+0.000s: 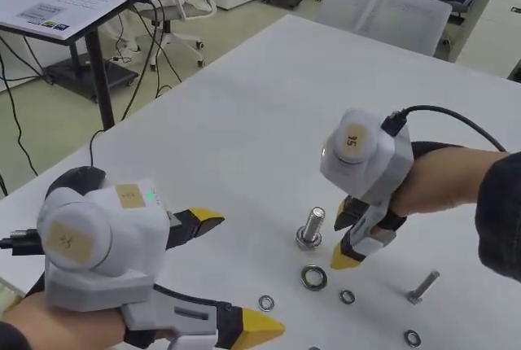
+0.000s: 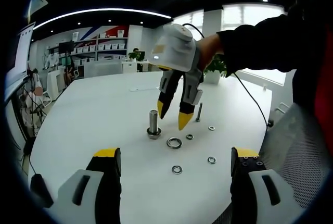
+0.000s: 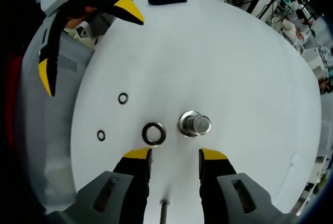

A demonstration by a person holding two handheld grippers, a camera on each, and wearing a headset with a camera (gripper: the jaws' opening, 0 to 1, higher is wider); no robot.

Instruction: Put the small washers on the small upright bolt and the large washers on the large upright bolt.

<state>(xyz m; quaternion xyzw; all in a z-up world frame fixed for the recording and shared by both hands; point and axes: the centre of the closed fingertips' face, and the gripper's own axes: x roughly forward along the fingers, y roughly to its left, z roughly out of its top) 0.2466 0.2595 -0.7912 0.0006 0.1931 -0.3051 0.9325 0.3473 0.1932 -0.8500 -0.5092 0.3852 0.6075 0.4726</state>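
In the head view, the left gripper [image 1: 234, 275] is at the lower left. Its fingers are wide apart and hold nothing. The right gripper [image 1: 345, 238] is right of the middle. Its fingers are a little apart and hold nothing too. Their tips point down, just right of the large bolt [image 1: 310, 228], which stands up on the white surface [image 1: 269, 106]. The large washer [image 1: 313, 277] lies flat just below the bolt, near the yellow tip. The small bolt [image 1: 423, 286] lies on its side at the lower right.

In the left gripper view, its own fingers are at the bottom, wide apart. A small washer [image 2: 177, 170] lies between them, a bit ahead. Higher up are the large washer and the large bolt, with the right gripper just above them.

In the right gripper view, its own fingers are at the bottom, apart. The large bolt is just above the right finger and the large washer is just above the left finger. Neither one touches the fingers.
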